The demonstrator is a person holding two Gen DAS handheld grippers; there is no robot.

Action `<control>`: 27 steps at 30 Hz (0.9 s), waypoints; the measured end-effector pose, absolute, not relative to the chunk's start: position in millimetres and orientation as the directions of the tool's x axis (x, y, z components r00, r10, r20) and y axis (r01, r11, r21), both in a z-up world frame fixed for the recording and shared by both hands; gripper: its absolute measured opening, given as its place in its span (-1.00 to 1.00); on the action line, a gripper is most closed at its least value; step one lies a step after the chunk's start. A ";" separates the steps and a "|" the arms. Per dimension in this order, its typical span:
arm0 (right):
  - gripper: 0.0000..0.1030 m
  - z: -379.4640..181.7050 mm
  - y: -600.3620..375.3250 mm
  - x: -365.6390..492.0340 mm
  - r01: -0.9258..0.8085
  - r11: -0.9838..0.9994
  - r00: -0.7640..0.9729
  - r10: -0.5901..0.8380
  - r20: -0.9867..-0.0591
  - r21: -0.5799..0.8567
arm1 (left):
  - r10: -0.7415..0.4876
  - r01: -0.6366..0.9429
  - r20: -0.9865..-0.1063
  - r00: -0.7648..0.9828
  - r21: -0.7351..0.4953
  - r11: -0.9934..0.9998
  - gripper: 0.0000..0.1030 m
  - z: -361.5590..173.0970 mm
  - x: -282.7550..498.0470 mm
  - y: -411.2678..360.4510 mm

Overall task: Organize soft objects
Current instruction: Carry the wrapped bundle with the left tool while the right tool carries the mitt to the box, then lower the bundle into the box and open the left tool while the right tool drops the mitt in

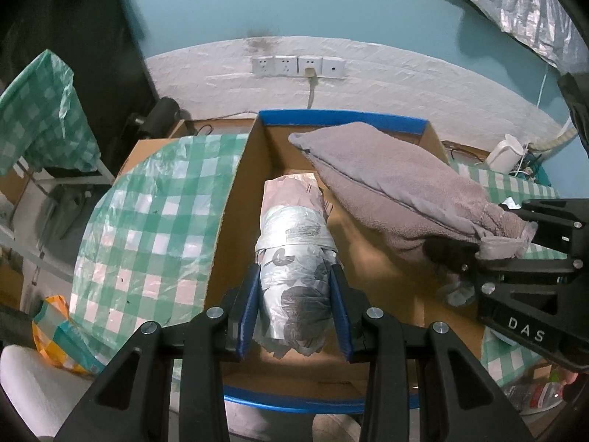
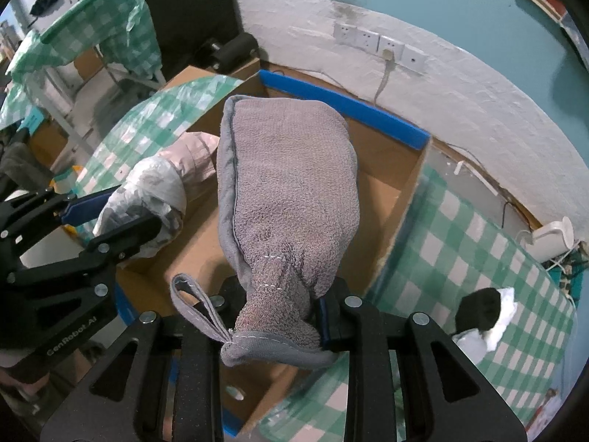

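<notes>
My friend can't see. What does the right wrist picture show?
The right hand-held gripper pinches a grey towel by its end over an open cardboard box with blue-taped edges. Beside it, the left hand-held gripper holds a plastic-wrapped bundle above the same box.

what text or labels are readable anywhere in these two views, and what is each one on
"DAS" in white letters on the black body of the right tool.
"GenRobot.AI" in white letters on the black body of the left tool, slightly soft but readable.
Dark print on the plastic-wrapped bundle held in the left tool: too blurred to read.
Packaging with red print at the lower right edge of the left wrist view: unreadable.
</notes>
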State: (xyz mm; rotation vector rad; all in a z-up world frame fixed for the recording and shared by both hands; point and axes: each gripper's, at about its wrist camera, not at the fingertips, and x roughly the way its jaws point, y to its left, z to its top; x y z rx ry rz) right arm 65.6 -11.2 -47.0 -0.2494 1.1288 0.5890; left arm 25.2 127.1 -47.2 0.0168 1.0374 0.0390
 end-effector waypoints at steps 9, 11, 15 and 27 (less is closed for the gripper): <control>0.11 -50.9 -7.4 63.5 -0.558 0.826 0.308 0.293 -0.905 0.078 | 0.067 -0.063 -0.873 0.484 0.041 0.997 0.05 -53.3 27.3 138.3; 0.13 -52.5 -9.2 62.7 -0.559 0.825 0.301 0.295 -0.907 0.083 | 0.071 -0.066 -0.872 0.485 0.045 0.997 0.06 -53.2 27.3 139.0; 0.19 -52.8 -13.2 59.9 -0.559 0.825 0.305 0.292 -0.906 0.078 | 0.077 -0.061 -0.868 0.490 0.054 0.997 0.07 -52.7 27.5 135.2; 0.50 -34.0 -21.2 57.5 -0.549 0.832 0.383 0.329 -0.863 0.073 | 0.081 -0.057 -0.866 0.493 0.060 0.997 0.07 -51.8 29.4 130.9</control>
